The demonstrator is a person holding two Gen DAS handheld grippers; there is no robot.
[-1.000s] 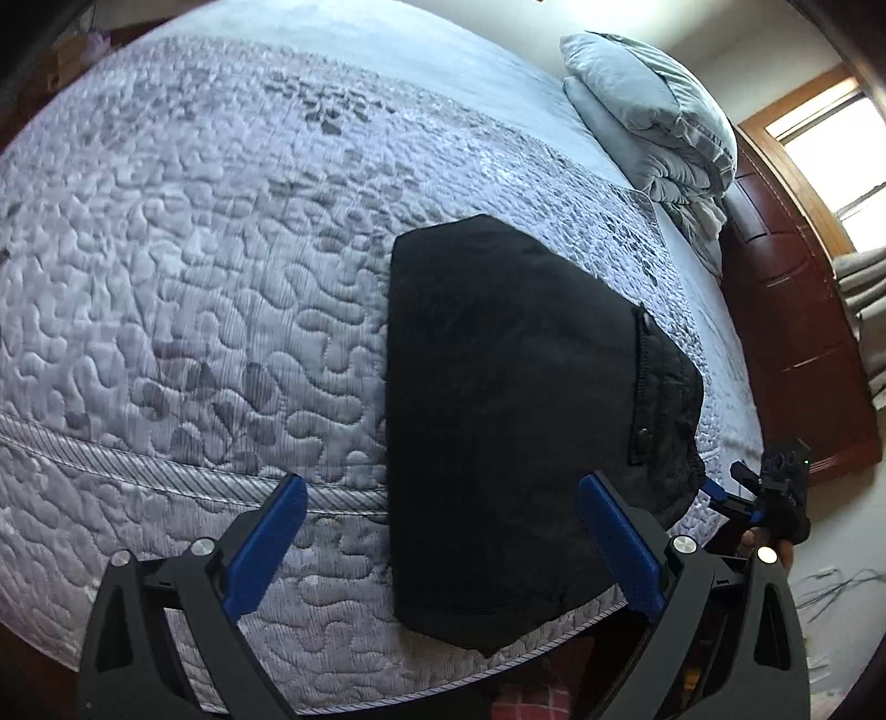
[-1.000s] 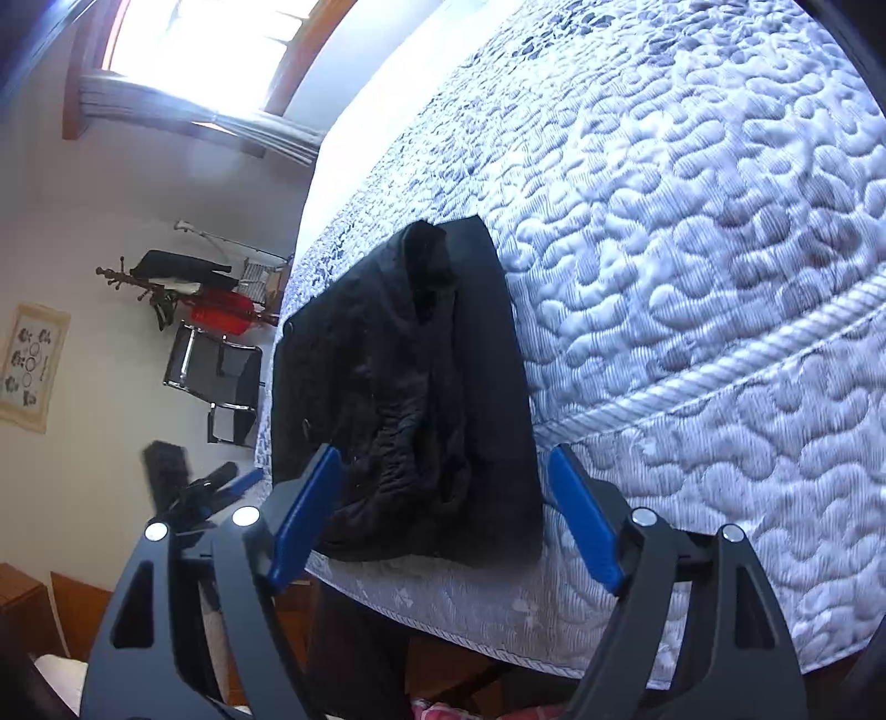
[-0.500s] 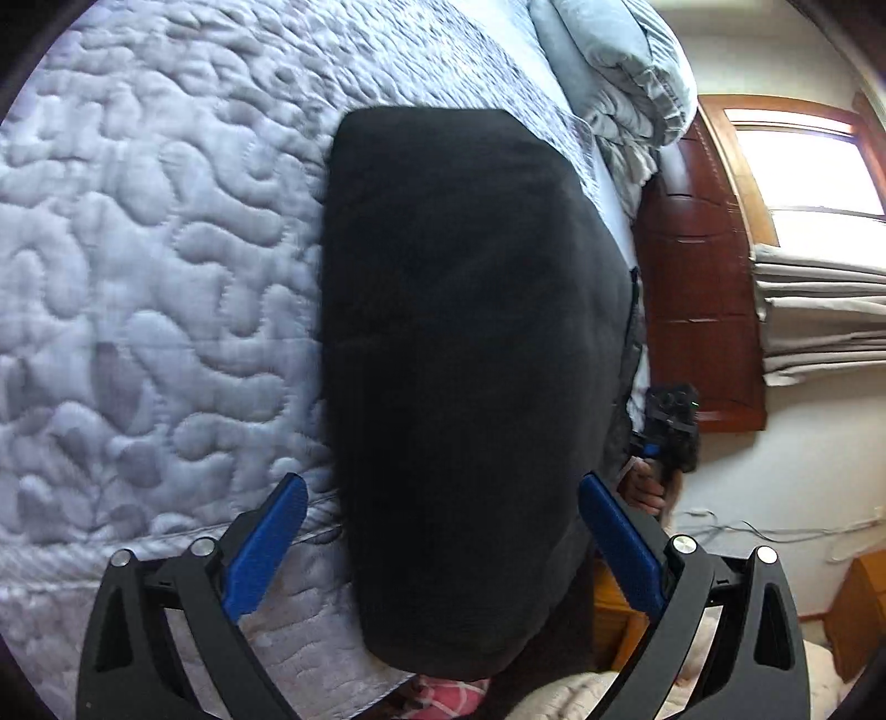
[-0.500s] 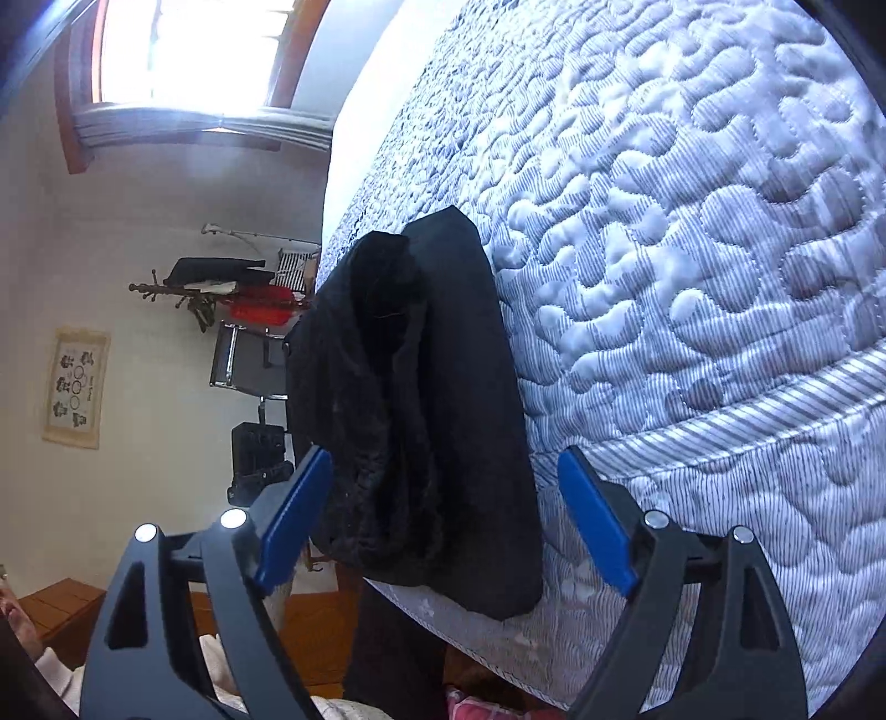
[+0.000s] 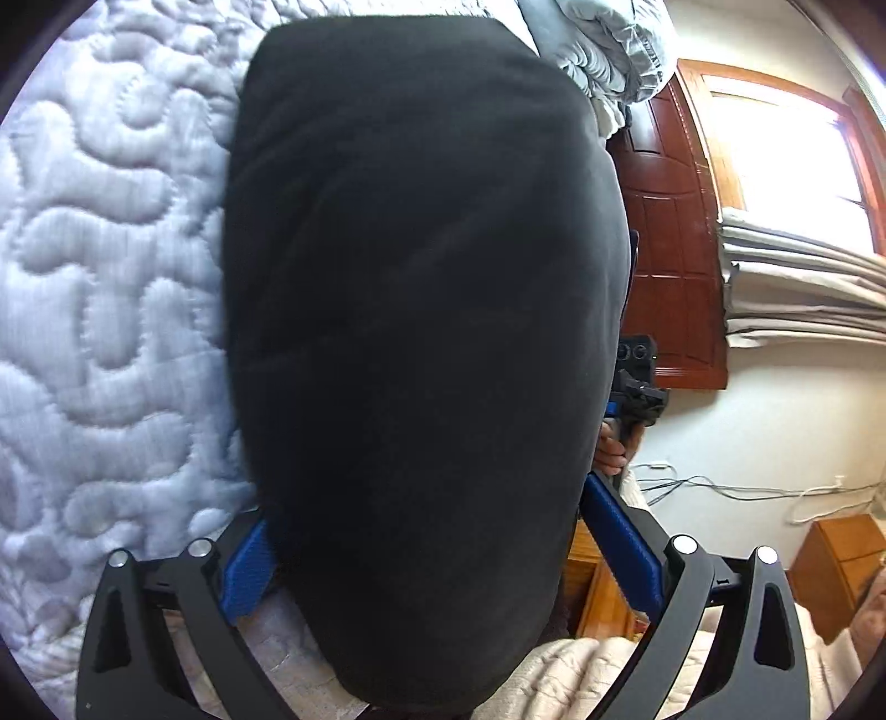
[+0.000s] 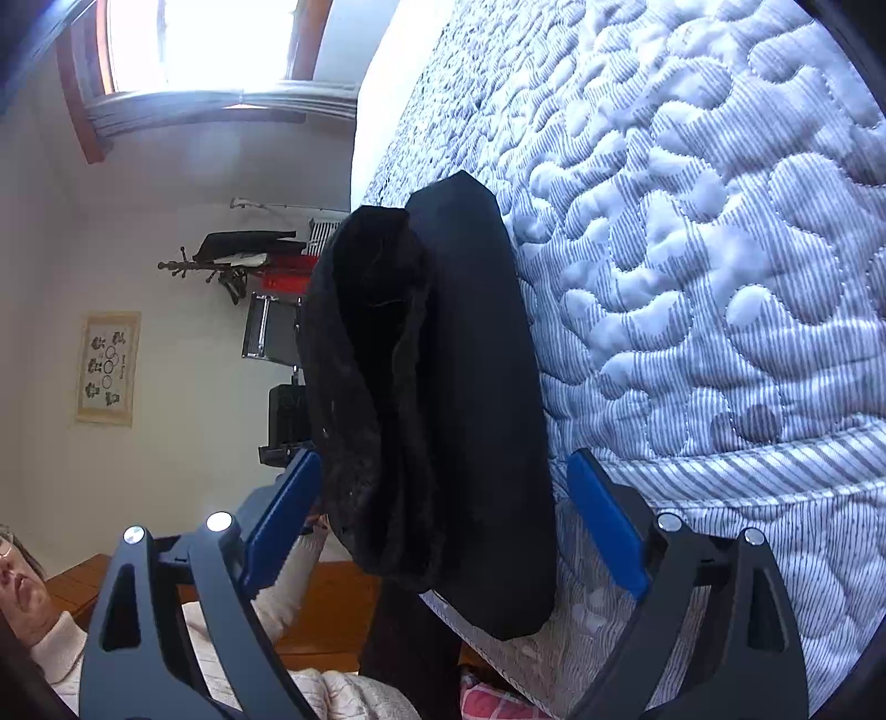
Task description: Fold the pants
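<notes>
The black pants (image 5: 421, 332) lie folded into a thick stack at the near edge of the quilted bed (image 5: 111, 266). My left gripper (image 5: 426, 548) is open with its blue fingers (image 5: 246, 570) on either side of the stack's near end. My right gripper (image 6: 443, 498) is open too, its blue fingers (image 6: 606, 526) straddling the side end of the pants (image 6: 443, 399), where the layered edges show. Whether the pads touch the cloth I cannot tell. The right gripper also shows in the left wrist view (image 5: 637, 387) past the stack.
Grey folded bedding (image 5: 609, 50) lies at the head of the bed by a dark wooden headboard (image 5: 675, 249). A coat rack (image 6: 238, 260) and chair (image 6: 271, 332) stand by the wall. The person (image 6: 33, 598) sits close below.
Both grippers have moved in close to the pants, from well back to straddling the stack's ends. The pants fill much more of each view. Jaws stayed open.
</notes>
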